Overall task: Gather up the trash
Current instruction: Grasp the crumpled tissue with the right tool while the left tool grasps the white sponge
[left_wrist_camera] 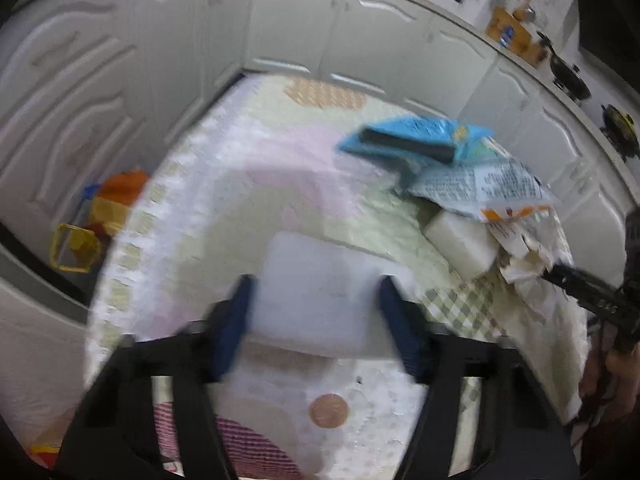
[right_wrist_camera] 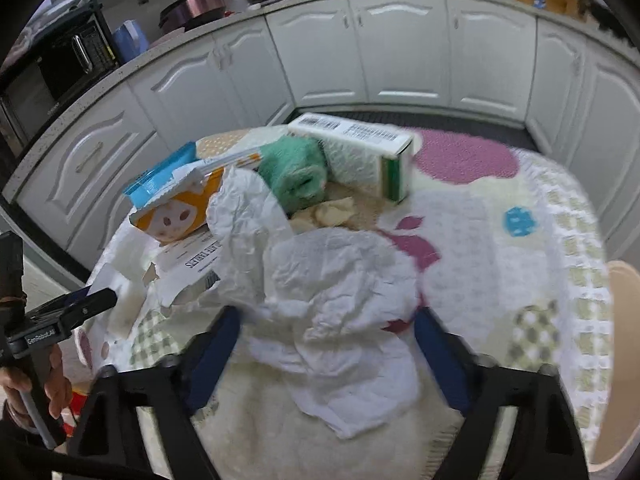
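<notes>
Pick-up step. Left gripper (left_wrist_camera: 316,320) fingers clamp a white block (left_wrist_camera: 320,296) on the worktop (left_wrist_camera: 192,208); right gripper (right_wrist_camera: 328,344) fingers grasp crumpled white paper (right_wrist_camera: 340,304). Next, I judge: lift both clear of the pile.

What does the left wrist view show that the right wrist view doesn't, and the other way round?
Left wrist only: the left gripper astride a white block, a blue tool, toys on the floor.
Right wrist only: the right gripper around crumpled white paper, a green cloth, a long box, a microwave.
Both: the patterned tablecloth, the orange packet, white cabinets.
</notes>
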The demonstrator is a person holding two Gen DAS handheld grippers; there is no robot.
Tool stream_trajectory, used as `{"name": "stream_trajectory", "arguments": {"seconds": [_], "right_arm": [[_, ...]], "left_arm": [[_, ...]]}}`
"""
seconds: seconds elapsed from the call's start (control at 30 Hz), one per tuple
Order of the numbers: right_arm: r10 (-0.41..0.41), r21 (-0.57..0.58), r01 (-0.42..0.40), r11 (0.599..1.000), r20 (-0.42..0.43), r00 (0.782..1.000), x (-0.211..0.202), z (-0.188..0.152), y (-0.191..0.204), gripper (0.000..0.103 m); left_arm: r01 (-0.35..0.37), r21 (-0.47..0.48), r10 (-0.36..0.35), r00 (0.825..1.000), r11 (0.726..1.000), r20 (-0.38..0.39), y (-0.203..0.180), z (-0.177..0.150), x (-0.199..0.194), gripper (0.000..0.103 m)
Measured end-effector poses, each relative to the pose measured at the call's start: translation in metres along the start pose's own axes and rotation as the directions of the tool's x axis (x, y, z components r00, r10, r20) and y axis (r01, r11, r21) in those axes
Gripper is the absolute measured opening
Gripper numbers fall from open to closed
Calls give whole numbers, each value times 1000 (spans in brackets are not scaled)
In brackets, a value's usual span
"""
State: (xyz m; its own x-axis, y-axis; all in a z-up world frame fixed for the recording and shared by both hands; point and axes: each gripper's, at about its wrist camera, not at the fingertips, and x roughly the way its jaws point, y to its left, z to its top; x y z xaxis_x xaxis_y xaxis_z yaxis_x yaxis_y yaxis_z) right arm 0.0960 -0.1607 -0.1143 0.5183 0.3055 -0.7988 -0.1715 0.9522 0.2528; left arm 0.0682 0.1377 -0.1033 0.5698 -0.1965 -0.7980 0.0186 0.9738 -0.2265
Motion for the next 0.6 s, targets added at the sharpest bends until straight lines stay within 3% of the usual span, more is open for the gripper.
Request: {"name": "stream_trajectory", "arguments": {"seconds": [0.03,0.13,0.33,0.4,0.43,0.5,0.6], "right_arm": [[11,10,-11,1000,-3,1000,-1,-2,-1,26],[17,-4,-17,1000,39,999,-19,-12,-2,24],[41,-8,-41,999,100,994,-61,-23,-11,24],[40,-15,-38,999,102,994,-72,-30,-14,24],[39,-15,-38,999,101,994,-75,-33,-15,24],[41,0,-41,999,90,995,-78,-37,-20,24],[46,26,-48,999,66,997,-77,-45,-28,24]], "left_arm": [[7,-13,-7,1000,1000,0,3,2,-2,40],[32,-30,-32,999,999,0,10,4,-7,34],[37,-54,-37,999,998,4,11,3,-9,35],[53,-77,-53,999,996,-1,14,3,-8,45],[65,-78,-67,998,995,-12,14,2,-7,60],[84,-80,-86,996,993,-26,13,0,-5,76],[93,-104,-97,995,990,-37,12,-4,-4,77]]}}
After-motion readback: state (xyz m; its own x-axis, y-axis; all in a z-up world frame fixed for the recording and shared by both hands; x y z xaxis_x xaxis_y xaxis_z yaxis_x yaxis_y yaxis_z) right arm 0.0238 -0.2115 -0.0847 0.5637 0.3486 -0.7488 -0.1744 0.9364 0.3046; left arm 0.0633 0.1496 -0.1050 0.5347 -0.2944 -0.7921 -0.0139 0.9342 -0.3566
